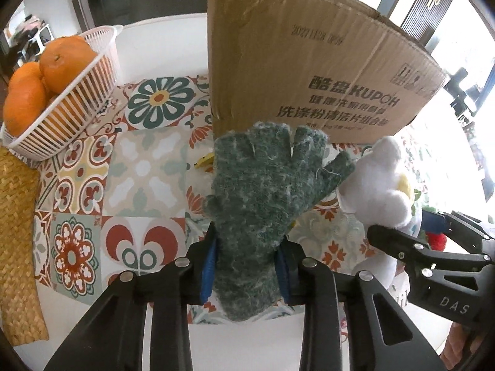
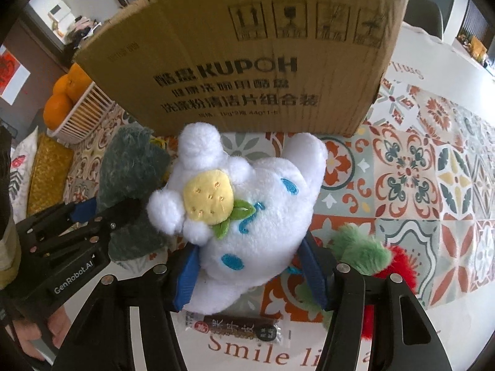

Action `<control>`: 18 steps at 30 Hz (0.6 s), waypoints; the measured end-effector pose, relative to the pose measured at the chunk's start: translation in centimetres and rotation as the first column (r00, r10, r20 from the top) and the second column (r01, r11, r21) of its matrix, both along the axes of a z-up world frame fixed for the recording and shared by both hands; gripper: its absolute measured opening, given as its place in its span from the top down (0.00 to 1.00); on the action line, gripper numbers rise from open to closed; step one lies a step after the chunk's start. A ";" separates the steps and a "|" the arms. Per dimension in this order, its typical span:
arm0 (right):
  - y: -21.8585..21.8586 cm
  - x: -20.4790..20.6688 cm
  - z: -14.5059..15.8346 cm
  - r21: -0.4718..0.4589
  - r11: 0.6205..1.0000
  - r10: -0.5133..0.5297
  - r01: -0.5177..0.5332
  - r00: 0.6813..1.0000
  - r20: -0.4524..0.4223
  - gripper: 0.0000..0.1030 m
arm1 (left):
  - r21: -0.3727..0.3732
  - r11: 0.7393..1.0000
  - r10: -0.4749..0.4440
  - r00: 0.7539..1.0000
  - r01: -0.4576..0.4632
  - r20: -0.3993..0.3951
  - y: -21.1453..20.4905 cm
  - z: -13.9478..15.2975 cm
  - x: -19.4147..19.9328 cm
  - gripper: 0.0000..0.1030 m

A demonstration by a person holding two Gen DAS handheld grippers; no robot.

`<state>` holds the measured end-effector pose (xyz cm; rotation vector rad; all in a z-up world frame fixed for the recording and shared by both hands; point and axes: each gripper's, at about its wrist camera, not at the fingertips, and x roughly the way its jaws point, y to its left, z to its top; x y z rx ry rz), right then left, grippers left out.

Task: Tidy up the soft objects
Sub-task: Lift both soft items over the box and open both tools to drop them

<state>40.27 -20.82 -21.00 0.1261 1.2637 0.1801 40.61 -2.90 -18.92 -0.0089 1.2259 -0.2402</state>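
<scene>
My left gripper is shut on a fuzzy dark green knit glove, held above the patterned tablecloth with its fingers pointing at the cardboard box. My right gripper is shut on a white plush toy with a yellow patch and blue stitching, held in front of the same box. The plush also shows in the left wrist view, and the glove in the right wrist view. A red and green plush strawberry lies on the cloth under my right gripper.
A white basket of oranges stands at the far left, next to a woven straw mat. A wrapped snack bar lies on the cloth near the front edge. A small yellow item lies by the box.
</scene>
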 end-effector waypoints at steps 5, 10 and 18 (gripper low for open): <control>-0.7 -0.9 1.5 0.006 1.000 -0.005 0.005 1.000 0.031 0.41 | 0.002 1.000 0.005 0.999 -0.005 0.040 0.8 1.7 -1.3 0.69; -1.4 -1.9 3.1 0.011 1.000 -0.004 0.004 0.998 0.067 0.41 | 0.002 1.000 0.019 0.996 -0.019 0.087 0.1 3.5 -2.0 0.69; -2.2 -3.5 6.2 0.021 1.000 -0.007 0.005 0.991 0.136 0.41 | -0.035 0.997 0.072 0.987 -0.067 0.147 0.3 6.6 -3.7 0.69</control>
